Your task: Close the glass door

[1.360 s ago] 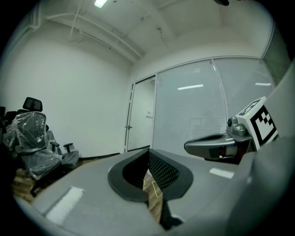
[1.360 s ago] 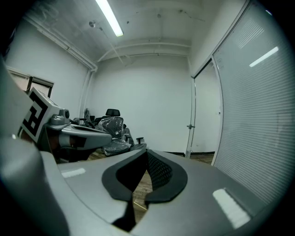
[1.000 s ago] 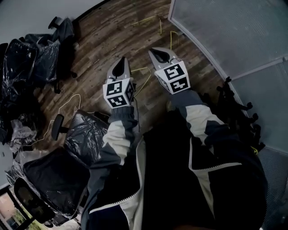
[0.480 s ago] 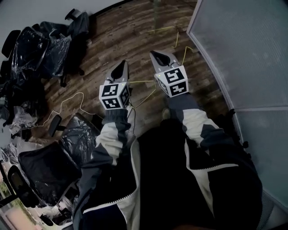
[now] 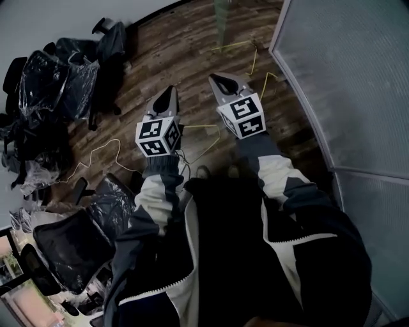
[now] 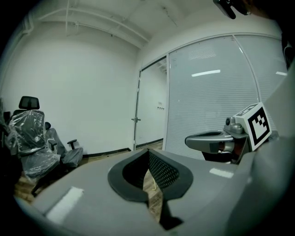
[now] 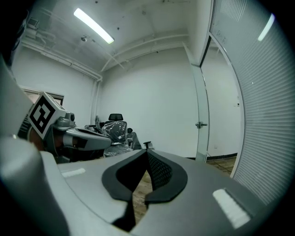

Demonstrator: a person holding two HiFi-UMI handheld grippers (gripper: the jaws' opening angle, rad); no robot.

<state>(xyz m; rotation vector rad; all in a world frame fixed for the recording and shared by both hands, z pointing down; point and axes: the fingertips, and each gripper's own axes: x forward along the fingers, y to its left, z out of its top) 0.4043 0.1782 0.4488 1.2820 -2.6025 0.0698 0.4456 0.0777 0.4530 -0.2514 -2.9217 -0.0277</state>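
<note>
left gripper [image 5: 170, 91]: jaws together, empty | right gripper [image 5: 216, 79]: jaws together, empty | glass door [image 5: 223, 16]: 12 o'clock beyond both grippers | print: black-and-white square markers on each gripper's cube

Open floor [image 5: 185, 57] runs between wrapped chairs [image 5: 57, 83] and glass partition [image 5: 345, 76] toward glass door [image 7: 202, 110].

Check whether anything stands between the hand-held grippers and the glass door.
Nothing visible blocks the way. The left hand-held gripper and right hand-held gripper face the glass door across wood floor; only a yellow cable lies flat on it. The plastic-wrapped office chairs stand off to the left.
</note>
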